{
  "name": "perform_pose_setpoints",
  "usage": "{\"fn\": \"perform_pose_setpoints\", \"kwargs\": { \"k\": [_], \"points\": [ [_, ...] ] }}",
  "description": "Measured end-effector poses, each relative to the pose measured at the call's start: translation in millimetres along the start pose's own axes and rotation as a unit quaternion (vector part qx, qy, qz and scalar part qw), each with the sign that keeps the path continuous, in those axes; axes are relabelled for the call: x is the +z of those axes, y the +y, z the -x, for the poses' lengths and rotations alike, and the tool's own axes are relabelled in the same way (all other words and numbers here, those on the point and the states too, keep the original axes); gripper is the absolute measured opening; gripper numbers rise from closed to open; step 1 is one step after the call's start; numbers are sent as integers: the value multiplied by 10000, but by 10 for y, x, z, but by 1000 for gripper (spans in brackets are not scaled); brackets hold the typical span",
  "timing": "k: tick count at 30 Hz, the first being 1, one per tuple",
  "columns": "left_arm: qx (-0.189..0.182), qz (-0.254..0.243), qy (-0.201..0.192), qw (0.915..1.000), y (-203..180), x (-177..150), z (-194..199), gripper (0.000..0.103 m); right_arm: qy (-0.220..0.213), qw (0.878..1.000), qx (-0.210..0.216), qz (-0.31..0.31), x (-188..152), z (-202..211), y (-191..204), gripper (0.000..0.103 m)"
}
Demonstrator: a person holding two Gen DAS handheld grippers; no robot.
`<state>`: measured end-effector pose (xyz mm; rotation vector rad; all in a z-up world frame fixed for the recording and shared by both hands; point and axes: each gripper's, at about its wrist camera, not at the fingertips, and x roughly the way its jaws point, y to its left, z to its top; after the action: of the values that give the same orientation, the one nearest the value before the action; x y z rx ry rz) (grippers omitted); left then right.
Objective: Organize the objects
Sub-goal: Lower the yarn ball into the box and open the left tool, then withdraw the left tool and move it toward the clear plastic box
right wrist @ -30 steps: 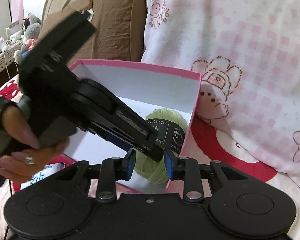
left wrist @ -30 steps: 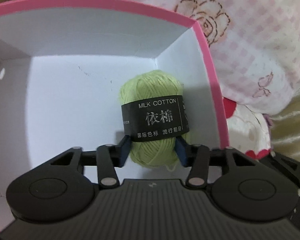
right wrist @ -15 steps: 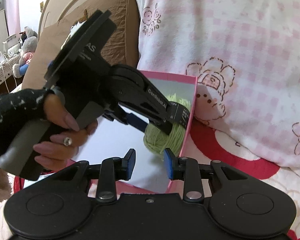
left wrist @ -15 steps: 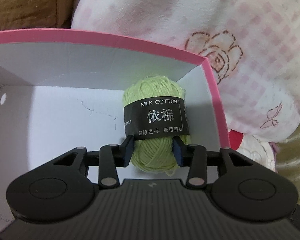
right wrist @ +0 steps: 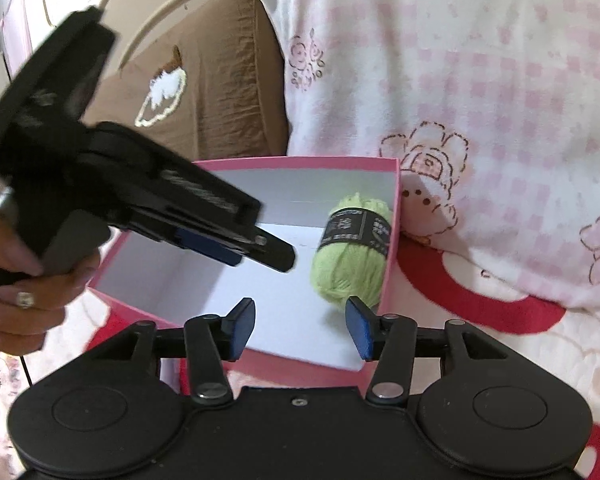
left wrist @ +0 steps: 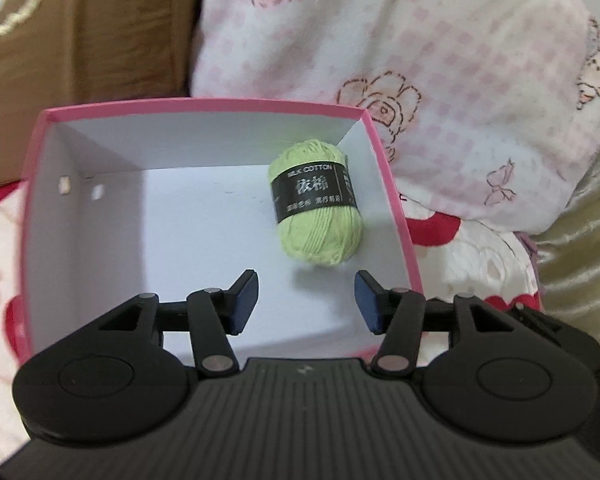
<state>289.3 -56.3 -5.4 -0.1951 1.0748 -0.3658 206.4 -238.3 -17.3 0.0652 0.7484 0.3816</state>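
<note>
A light green yarn ball (left wrist: 318, 205) with a black "MILK COTTON" label lies on the white floor of a pink box (left wrist: 204, 105), near its right wall. My left gripper (left wrist: 306, 300) is open and empty, held above the box's near edge, apart from the yarn. In the right wrist view the same yarn ball (right wrist: 350, 258) lies inside the box (right wrist: 296, 161). My right gripper (right wrist: 300, 326) is open and empty over the box's near right corner. The left gripper (right wrist: 236, 254), held by a hand, reaches in from the left above the box.
The box sits on a red and white patterned blanket (right wrist: 480, 300). A pink checked pillow (left wrist: 440, 60) lies behind and to the right of it. A brown cushion (right wrist: 204, 92) stands behind at the left. A cream satin fabric (left wrist: 580, 248) is at the far right.
My left gripper let go of the yarn ball, opened, and pulled back up out of the box. The yarn now rests on the box floor. My right gripper opened wider.
</note>
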Motion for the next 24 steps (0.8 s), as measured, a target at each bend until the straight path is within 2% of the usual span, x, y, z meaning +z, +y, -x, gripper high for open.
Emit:
{"fn": "perform_pose_setpoints", "kwargs": {
  "k": [9,13,17,21,24],
  "points": [
    [213,-200,-30,9996,34,-265,644,60,-43,9998,-14,207,6,398,331,70],
    [75,-260,117,9996,75,-378,874,60,-161,9998,-31,104,31,550,471,93],
    [81,-259,57,9996,124,-487,1073,60,-151,9997,207,-63,52,683,568,94],
    [96,-283,22,9996,149,-577,1219,62,-174,9997,53,185,66,819,722,94],
    [69,-320,-3,9995,162,-662,1326,66,-79,9995,16,313,65,920,802,95]
  ]
}}
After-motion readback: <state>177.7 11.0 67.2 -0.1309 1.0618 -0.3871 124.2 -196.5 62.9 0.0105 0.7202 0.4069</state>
